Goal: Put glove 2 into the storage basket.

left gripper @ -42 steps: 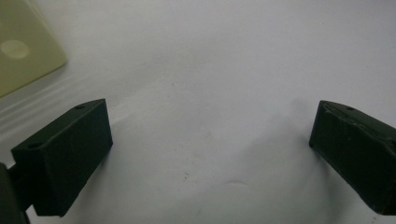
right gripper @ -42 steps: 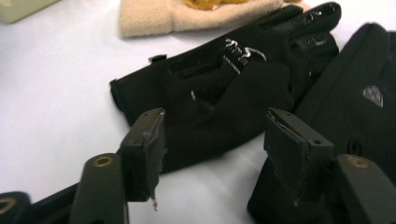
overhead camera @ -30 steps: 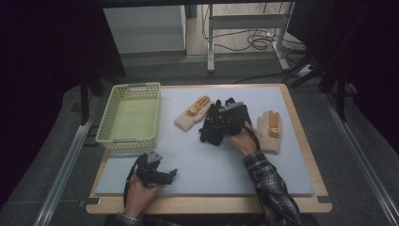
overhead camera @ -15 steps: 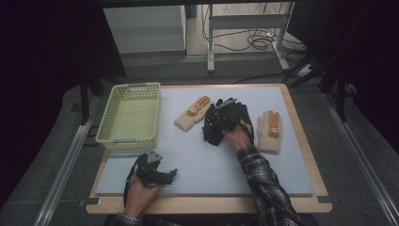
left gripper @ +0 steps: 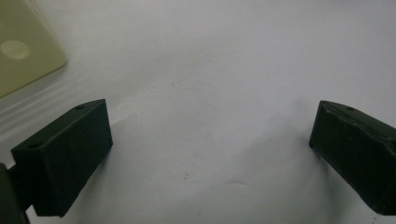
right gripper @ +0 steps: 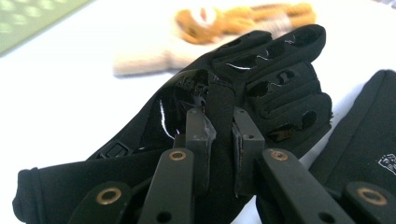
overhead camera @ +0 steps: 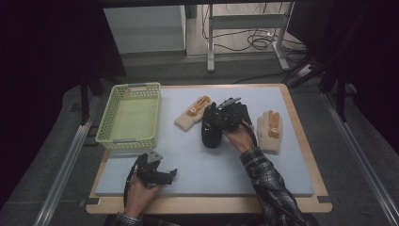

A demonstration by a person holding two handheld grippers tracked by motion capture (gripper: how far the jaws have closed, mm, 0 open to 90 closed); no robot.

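The jaws of the right gripper [right gripper: 219,140] are closed on a raised fold of the black glove [right gripper: 243,79], pinched along the thumb edge near the palm. The glove is held just above or at the counter [overhead camera: 263,174], near its middle; from the high view it cannot be told whether the cuff end is already lifted clear. A second black glove [right gripper: 369,140] lies just beside the held one, on its right in the right gripper view, and appears to touch it.

The jaws of the left gripper [left gripper: 210,154] stand wide apart with nothing between them. That gripper rests low over the near left part of the counter, close to the front edge, with a corner of the basket [left gripper: 23,46] at the upper left of its view.

Progress is judged as early. The basket [overhead camera: 129,117] stands at the far left of the counter and nothing is seen in it. One black glove is gripped; no glove has yet been placed. Four gloves are left to be moved, if the basket is the destination.

Other items: a cream and orange glove [overhead camera: 192,113] lies between the basket and the held glove, directly on the line of travel, and should be passed over. Its mate [overhead camera: 269,132] lies well apart, to the right of the right hand [overhead camera: 240,139]. The neighbouring black glove may be dragged along if the two catch on each other.
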